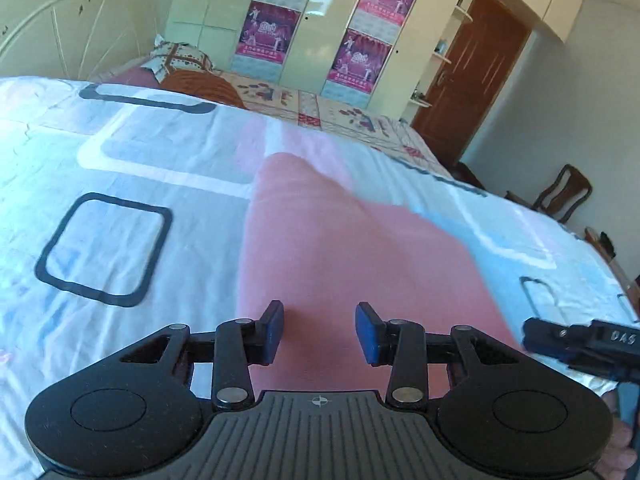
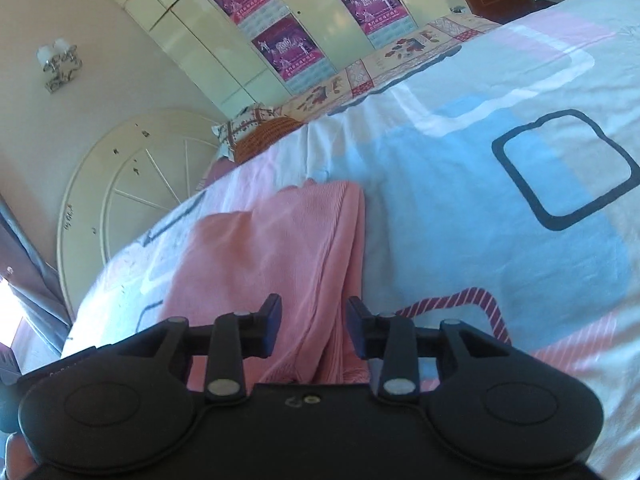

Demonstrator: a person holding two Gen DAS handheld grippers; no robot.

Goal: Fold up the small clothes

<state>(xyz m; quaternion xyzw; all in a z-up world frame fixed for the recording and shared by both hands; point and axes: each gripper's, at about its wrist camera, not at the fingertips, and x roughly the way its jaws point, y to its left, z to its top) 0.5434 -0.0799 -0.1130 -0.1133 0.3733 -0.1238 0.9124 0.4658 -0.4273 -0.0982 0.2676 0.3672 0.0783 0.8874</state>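
A pink knit garment (image 1: 340, 256) lies on the bed sheet (image 1: 132, 160), partly folded lengthwise. My left gripper (image 1: 320, 332) is open over its near end, with nothing between the blue pads (image 1: 370, 336). The right gripper shows at the right edge of the left wrist view (image 1: 580, 344). In the right wrist view the garment (image 2: 272, 256) lies with layered folded edges along its right side. My right gripper (image 2: 314, 328) is open just above the garment's near edge, holding nothing.
The sheet (image 2: 480, 184) is white with blue, pink and dark square patterns. A pillow (image 1: 180, 60) and patterned blanket (image 1: 320, 108) lie at the far end. A headboard (image 2: 132, 184), wardrobe (image 1: 312, 20), door (image 1: 476, 68) and chair (image 1: 560, 196) surround the bed.
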